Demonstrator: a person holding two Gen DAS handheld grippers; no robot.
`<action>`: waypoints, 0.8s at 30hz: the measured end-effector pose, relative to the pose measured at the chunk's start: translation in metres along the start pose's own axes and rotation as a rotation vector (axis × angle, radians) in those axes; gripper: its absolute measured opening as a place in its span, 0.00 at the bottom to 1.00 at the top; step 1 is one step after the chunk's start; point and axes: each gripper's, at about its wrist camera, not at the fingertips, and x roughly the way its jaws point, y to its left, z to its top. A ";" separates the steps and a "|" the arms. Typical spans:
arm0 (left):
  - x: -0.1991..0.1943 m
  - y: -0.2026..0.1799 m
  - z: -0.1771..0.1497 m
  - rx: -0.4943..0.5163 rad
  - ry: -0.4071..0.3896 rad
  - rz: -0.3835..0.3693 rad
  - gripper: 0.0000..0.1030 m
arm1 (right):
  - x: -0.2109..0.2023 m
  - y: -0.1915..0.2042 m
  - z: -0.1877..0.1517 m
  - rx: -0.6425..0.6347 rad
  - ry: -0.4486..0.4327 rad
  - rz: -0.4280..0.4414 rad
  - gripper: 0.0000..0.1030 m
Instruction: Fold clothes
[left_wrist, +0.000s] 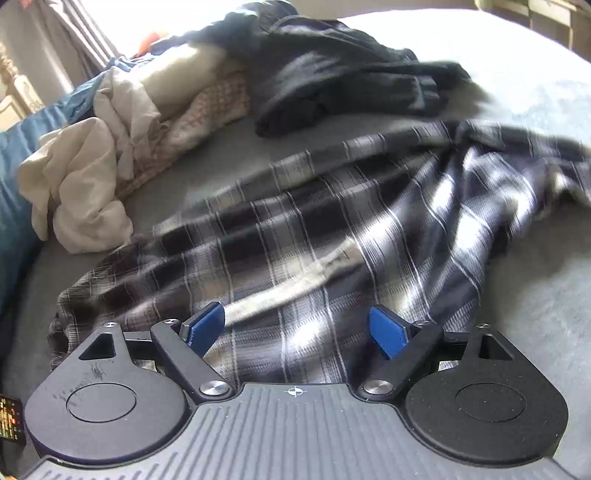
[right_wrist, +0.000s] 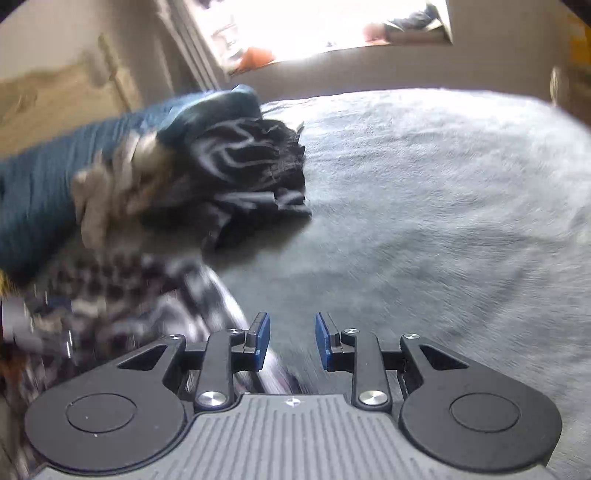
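Over the plaid shirt, left gripper spread wide, pads clear of cloth. Right gripper partly parted, nothing between, above grey bedspread. Beyond, dark clothes and cream garments heaped.

We see a soft woven plaid garment — matt, brushed like flannel — lying on a grey bed cover with a short fuzzy nap. The dark clothes look matt knit, the cream cloth crumpled cotton. The left gripper is matt black plastic — smooth blue pads, shiny metal bolts.
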 end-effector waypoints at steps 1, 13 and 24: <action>0.000 0.000 0.000 -0.001 -0.002 -0.004 0.84 | -0.009 0.006 -0.010 -0.049 0.004 -0.019 0.28; 0.003 -0.004 0.000 -0.017 -0.024 -0.051 0.84 | -0.060 0.044 -0.150 -0.517 0.241 -0.346 0.28; 0.008 0.005 -0.004 -0.054 -0.015 -0.040 0.84 | -0.124 -0.023 -0.068 -0.076 -0.149 -0.378 0.03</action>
